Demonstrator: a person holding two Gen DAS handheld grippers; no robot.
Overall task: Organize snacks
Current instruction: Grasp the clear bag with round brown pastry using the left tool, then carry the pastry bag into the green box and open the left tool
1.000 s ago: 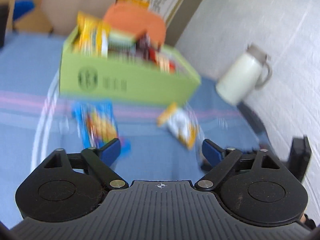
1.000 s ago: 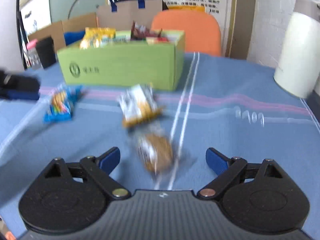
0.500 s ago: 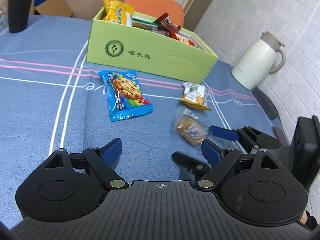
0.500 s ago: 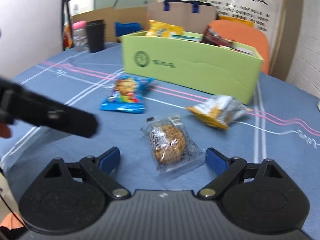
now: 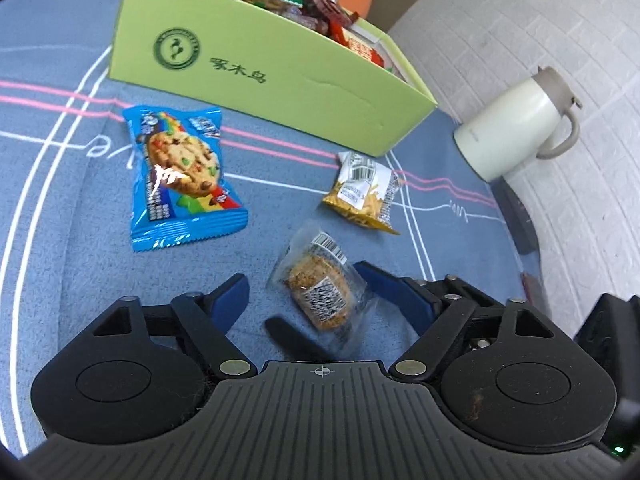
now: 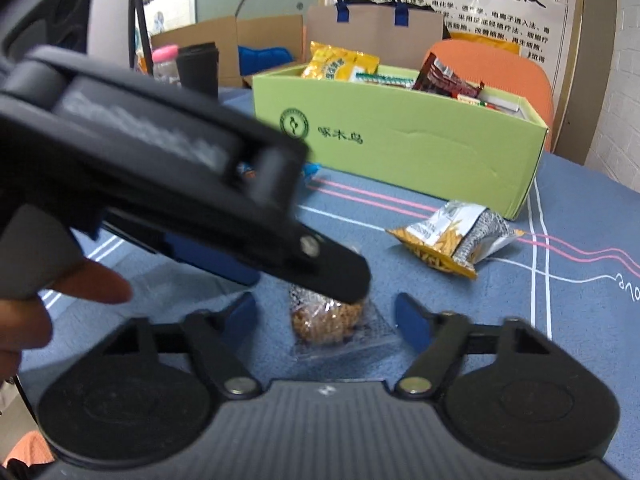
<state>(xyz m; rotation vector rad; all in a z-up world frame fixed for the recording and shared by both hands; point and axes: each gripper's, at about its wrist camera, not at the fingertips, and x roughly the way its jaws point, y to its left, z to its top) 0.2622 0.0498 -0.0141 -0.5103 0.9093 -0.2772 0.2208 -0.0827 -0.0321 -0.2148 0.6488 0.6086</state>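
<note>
Right tongs [image 6: 326, 318] just closed on cookie packet [image 6: 320, 330], its top hidden.

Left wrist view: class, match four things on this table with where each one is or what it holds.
Things:
1. blue cookie packet
2. clear-wrapped cake
3. white jug
4. green box

Places:
A. beside the brick wall
B. holding many snacks
C. nearest the camera
D. left of the other loose packets

Pairs: 1-D, 2-C, 3-A, 4-B
</note>
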